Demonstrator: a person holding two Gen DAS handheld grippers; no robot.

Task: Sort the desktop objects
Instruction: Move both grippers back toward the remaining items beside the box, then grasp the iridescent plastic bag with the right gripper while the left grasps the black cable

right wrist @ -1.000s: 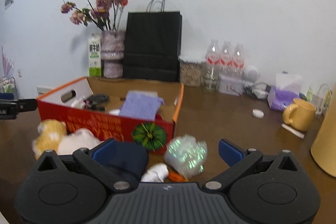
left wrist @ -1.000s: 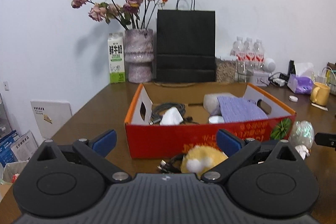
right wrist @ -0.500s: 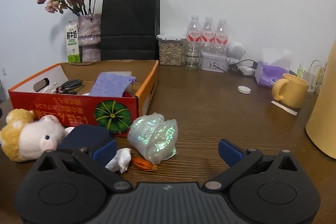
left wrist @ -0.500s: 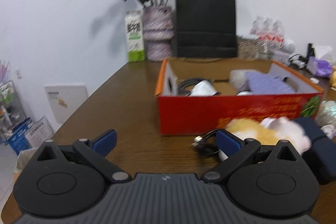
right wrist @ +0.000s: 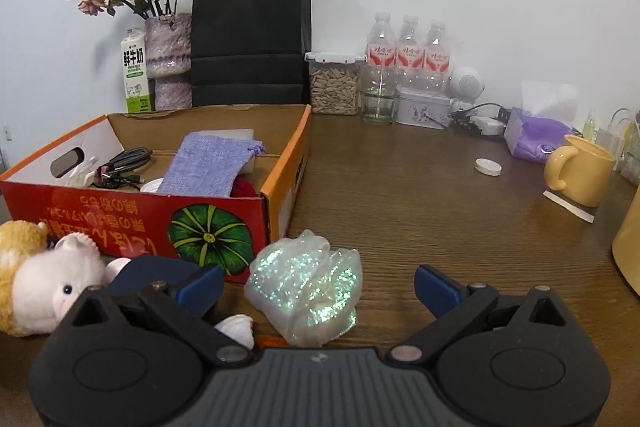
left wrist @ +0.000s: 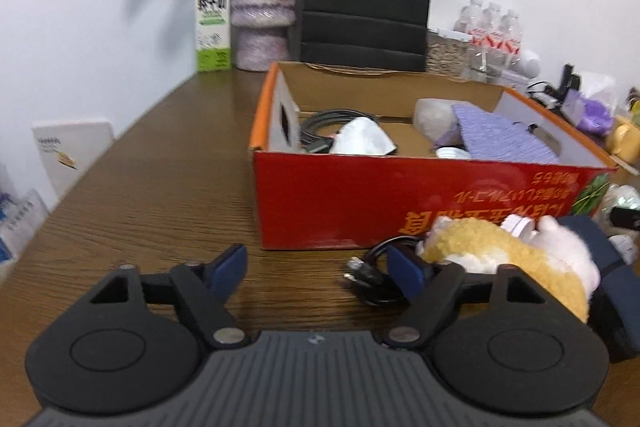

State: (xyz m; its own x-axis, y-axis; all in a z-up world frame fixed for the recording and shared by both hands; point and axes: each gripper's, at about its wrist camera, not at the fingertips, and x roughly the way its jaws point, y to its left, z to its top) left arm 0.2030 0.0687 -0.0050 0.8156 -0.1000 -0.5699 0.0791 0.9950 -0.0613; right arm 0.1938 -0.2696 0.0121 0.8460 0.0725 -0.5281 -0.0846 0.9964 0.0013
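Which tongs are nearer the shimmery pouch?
Right. The right tongs straddle the pouch, open around it; the left tongs, closing on nothing, sit past the plush.

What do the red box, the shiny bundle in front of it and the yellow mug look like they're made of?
The red box looks like printed cardboard: brown fluted inside, glossy red outside. The shiny bundle seems to be thin sheer fabric or film with an iridescent glitter; which one is unclear. The yellow mug looks like glazed ceramic, smooth with a soft sheen, though coated plastic can't be ruled out.
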